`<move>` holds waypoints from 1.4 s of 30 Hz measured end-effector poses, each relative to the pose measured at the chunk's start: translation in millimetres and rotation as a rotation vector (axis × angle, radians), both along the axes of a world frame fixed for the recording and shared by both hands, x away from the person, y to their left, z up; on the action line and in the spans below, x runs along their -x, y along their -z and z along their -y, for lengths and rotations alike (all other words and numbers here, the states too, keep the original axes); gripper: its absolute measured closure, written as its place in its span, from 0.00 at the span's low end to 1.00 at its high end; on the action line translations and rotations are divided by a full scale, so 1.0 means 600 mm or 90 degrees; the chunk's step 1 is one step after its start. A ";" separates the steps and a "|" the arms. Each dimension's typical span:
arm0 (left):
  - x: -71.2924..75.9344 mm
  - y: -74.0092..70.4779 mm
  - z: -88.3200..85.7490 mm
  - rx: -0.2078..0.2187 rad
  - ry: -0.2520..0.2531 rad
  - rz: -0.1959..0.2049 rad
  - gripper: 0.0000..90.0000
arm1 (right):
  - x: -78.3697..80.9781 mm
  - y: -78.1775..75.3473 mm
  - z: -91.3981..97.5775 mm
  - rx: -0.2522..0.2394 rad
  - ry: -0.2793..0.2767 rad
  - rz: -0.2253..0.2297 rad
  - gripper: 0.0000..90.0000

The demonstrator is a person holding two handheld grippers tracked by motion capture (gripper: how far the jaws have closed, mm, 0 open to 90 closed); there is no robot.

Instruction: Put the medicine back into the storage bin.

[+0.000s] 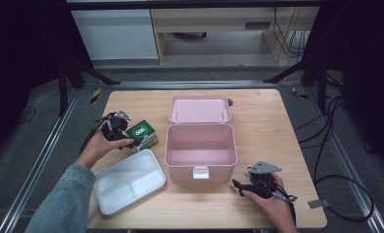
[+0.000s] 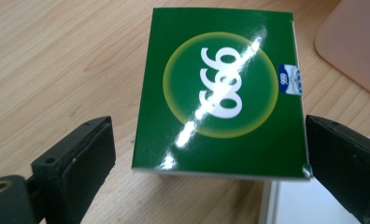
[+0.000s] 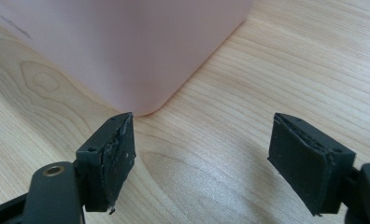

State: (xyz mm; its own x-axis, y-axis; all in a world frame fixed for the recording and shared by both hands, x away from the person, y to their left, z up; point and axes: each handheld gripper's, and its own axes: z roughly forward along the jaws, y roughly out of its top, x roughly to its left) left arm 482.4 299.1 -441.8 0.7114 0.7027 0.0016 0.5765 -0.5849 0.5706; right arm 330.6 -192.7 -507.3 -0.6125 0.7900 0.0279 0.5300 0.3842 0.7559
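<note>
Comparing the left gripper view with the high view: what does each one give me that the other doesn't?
Left gripper view: the green box between open jaws, a gap at the left jaw, the right jaw at its edge; contact unclear.

High view: the open pink case, the white tray, and the right gripper resting open on the table.

Both: the green box, the left gripper and the wooden table.
</note>
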 end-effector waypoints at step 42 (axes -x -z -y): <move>-0.033 -0.035 0.026 -0.038 0.043 0.006 0.18 | -0.006 0.002 0.004 -0.013 0.013 -0.001 0.27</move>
